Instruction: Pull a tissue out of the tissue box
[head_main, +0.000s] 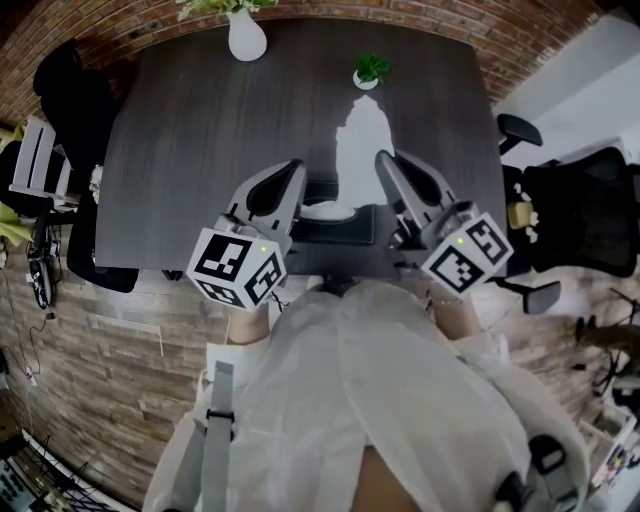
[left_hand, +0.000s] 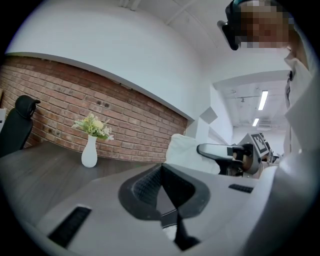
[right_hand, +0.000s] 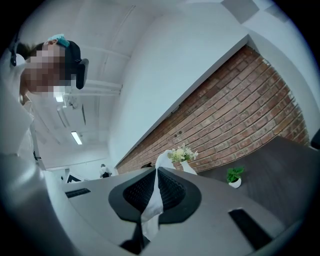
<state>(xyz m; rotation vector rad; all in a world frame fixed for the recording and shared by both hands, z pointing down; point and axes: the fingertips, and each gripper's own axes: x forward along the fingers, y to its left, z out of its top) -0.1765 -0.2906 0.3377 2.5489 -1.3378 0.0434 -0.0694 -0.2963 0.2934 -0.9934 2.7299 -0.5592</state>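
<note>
The person in the pale smock (head_main: 360, 400) is leaning over the near edge of the dark table (head_main: 200, 150), holding a gripper in each hand. The black tissue box (head_main: 352, 230) is sitting at that near edge, about midway along it, between the two grippers.

The right gripper (head_main: 383, 157) is pinching the tissue (head_main: 362, 140). In its own view the jaws are closing tight on a white strip that is running down between the pads and spilling out below them. From overhead the tissue is showing as a tall white sheet over the middle of the table, just beyond the box. Its lower end is reaching down to the slot, where more white is showing. I cannot tell whether the sheet is free of the box.

The left gripper (head_main: 296, 167) is pointing across the table just beside the sheet, on its left. Its jaws are pressing flat against each other, pad to pad. In its own view the tissue is hanging off to the right, past its tips, with the other gripper's jaws clamping it there.

At the far edge a white vase (head_main: 246, 38) with pale flowers is standing left of the middle, and a small potted plant (head_main: 370, 72) is standing right of it — both well apart from the box. A brick wall (head_main: 100, 45) is running behind that edge, and black office chairs (head_main: 580, 215) are standing on both sides of the table.
</note>
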